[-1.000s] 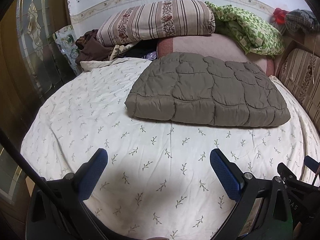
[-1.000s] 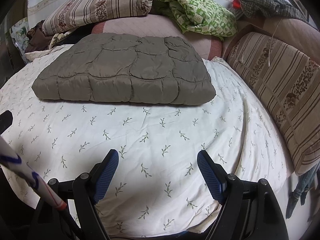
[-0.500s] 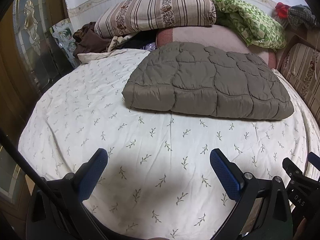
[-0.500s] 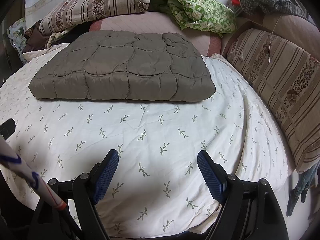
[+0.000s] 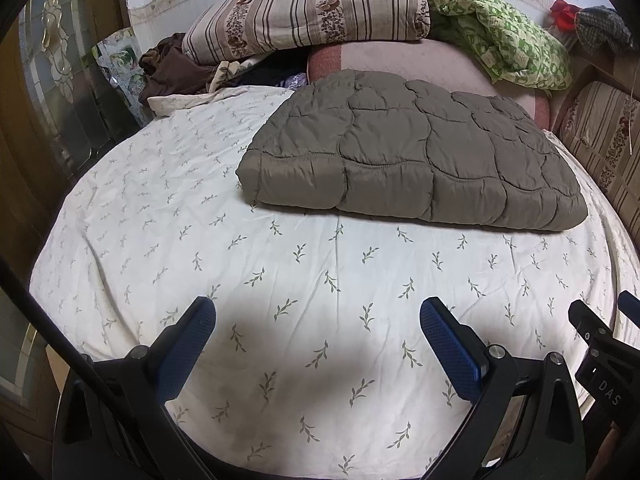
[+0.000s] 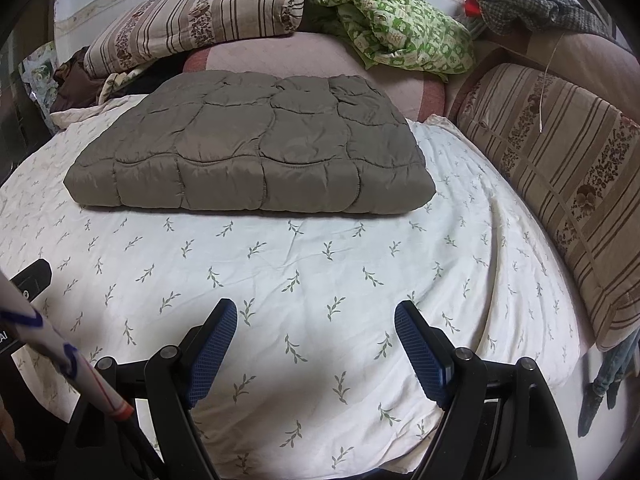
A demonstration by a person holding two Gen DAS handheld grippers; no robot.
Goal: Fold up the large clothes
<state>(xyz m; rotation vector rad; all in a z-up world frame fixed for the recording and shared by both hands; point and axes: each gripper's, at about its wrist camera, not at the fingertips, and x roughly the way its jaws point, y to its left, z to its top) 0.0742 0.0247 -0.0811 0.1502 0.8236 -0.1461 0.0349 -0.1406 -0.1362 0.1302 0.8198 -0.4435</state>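
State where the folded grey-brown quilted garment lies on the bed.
The quilted garment lies flat on the leaf-print sheet, towards the bed's far side, before the pink cushion.

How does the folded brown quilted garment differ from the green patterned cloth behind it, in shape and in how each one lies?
The brown quilted garment is plain in colour; the green patterned cloth is bright green and white. The brown quilted garment is folded into a flat, tidy rectangle, while the green patterned cloth is crumpled in a loose heap. The garment lies on the leaf-print sheet; the cloth lies farther back, on the pink bolster. Both are soft textiles, and neither pair of tongs touches them.
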